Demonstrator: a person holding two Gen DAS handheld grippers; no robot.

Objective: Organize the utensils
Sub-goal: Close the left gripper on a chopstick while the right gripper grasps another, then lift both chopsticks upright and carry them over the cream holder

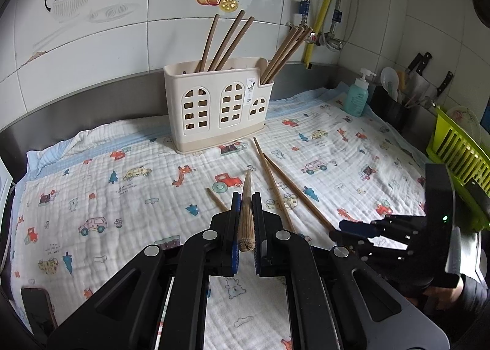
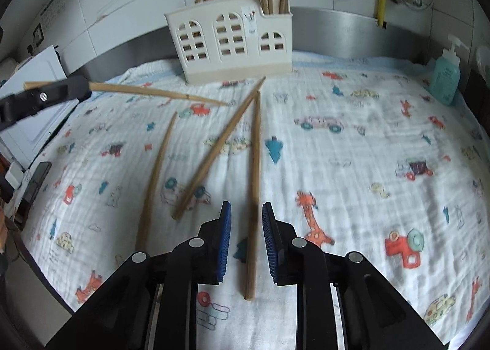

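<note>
Right gripper (image 2: pixel 246 227) open low in frame, blue ribbed pads straddling a round wooden chopstick (image 2: pixel 254 184) lying lengthwise between them on quilted printed cloth (image 2: pixel 352 166), tip toward cream plastic holder (image 2: pixel 229 41) at top centre. Left gripper (image 1: pixel 245 215) clamped on another chopstick (image 1: pixel 246 215).

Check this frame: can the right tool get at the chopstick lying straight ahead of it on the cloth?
Probably yes. The right tool is open, with that chopstick lying flat between its fingers; nothing covers it. The neighbouring chopstick lies just left, near its far tip.
</note>
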